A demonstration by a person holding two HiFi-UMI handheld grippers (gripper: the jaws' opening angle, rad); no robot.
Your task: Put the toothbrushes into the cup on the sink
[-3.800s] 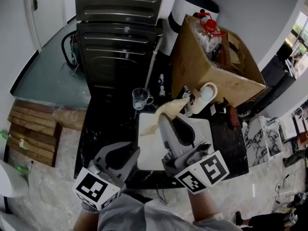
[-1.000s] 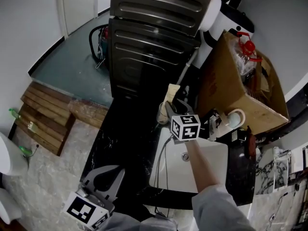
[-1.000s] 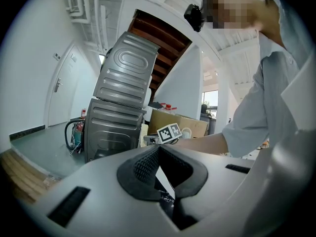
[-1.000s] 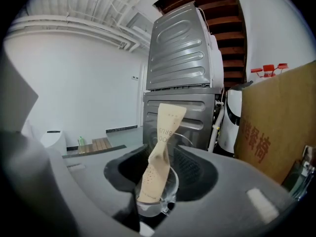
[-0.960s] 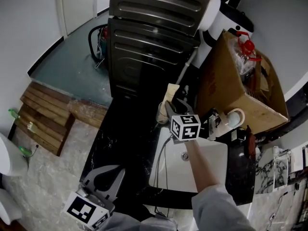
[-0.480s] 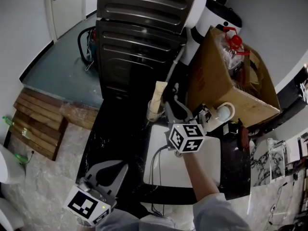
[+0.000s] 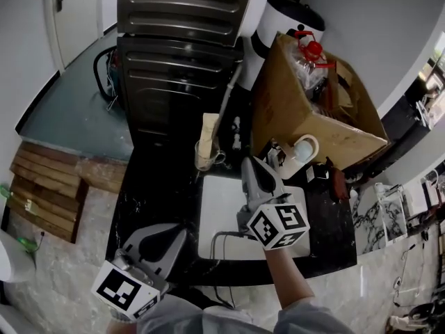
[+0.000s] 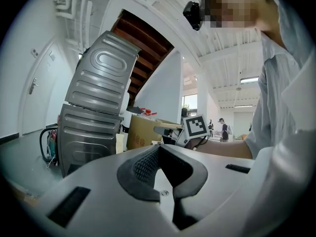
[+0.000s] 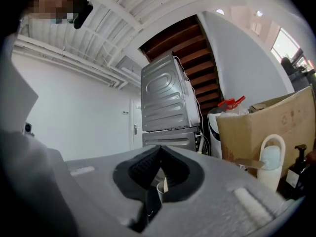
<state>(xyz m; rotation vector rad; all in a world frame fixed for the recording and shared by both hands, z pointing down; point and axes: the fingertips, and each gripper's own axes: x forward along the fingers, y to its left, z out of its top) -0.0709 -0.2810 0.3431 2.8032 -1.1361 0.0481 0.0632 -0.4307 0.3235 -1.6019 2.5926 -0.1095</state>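
A glass cup (image 7: 206, 157) stands on the black counter at the sink's far left corner. A beige toothbrush pack (image 7: 208, 131) stands upright in it. My right gripper (image 7: 252, 164) hovers over the white sink (image 7: 221, 200), pulled back from the cup. Its jaws have just been closing and are now shut with nothing between them. In the right gripper view the cup (image 9: 161, 189) shows small beneath the shut right gripper (image 9: 159, 150). My left gripper (image 7: 181, 229) is low at the counter's near left edge; the left gripper (image 8: 158, 148) is shut and empty.
A large cardboard box (image 7: 313, 110) full of items stands at the back right, with a white jug (image 7: 302, 149) in front of it. Stacked steel washing machines (image 7: 177, 47) rise behind the counter. A dark pump bottle (image 9: 296, 174) sits by the jug.
My right gripper has let go of the beige pack, which stays standing in the cup, drawn back over the sink and shut its jaws. The left gripper has shifted slightly.
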